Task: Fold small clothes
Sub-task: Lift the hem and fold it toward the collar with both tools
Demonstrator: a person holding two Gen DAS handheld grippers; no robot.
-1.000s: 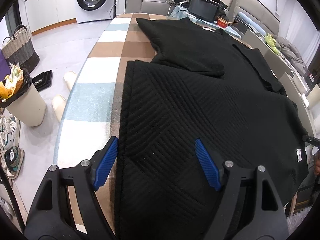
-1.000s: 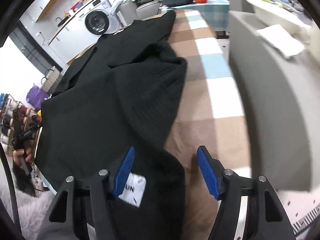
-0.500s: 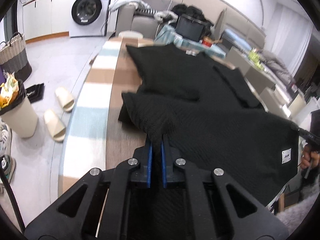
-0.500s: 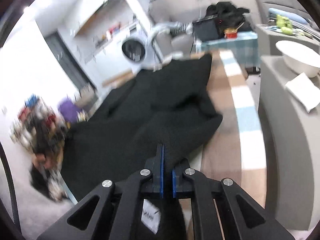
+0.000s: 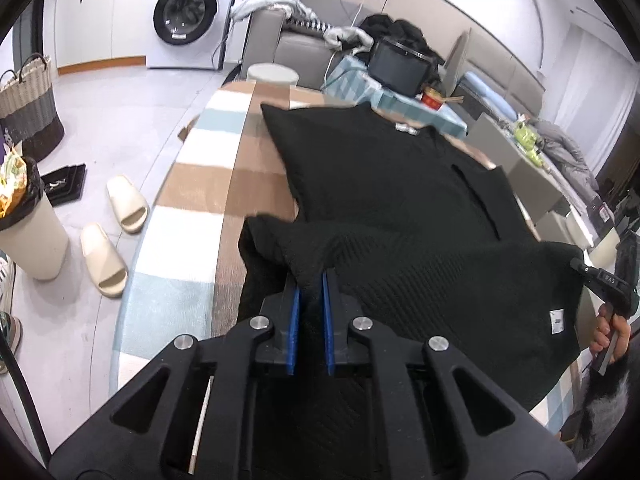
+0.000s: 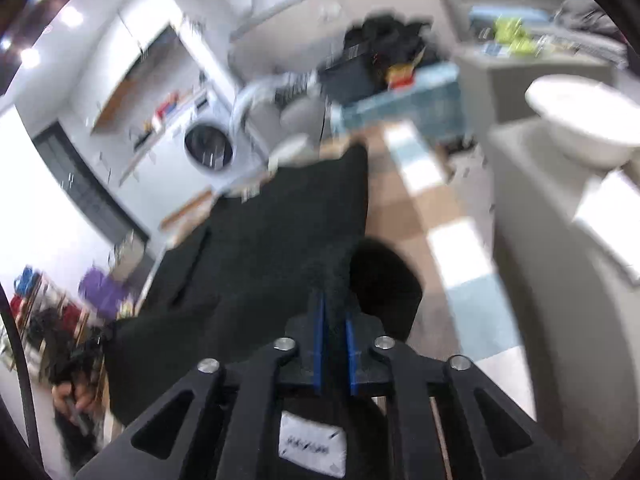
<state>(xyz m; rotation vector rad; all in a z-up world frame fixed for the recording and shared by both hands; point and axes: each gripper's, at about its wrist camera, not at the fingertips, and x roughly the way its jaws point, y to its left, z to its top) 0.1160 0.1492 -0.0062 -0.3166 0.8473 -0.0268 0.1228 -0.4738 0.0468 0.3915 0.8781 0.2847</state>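
Note:
A black knit sweater [image 5: 400, 184] lies spread on the table's checked cloth [image 5: 224, 184]. My left gripper [image 5: 310, 284] is shut on a bunched fold of its near edge, which is raised off the table. In the right wrist view, which is blurred, the sweater [image 6: 280, 232] runs away along the table [image 6: 440, 224]. My right gripper [image 6: 334, 308] has black fabric pinched between its blue pads while its jaws are opening slightly. A white label [image 6: 312, 446] hangs under it. The left wrist view shows the other gripper's body and the hand [image 5: 608, 332] at the raised hem's far corner.
On the floor to the left are a lined bin [image 5: 28, 232], two cream slippers [image 5: 116, 236] and a woven basket [image 5: 28, 108]. A washing machine [image 5: 188, 12] and a cluttered sofa stand beyond the table. A grey counter with a white bowl [image 6: 580, 120] borders the right side.
Both grippers went from open around the sweater's near edge to shut on it. They have since lifted the edge and carried it forward over the garment.

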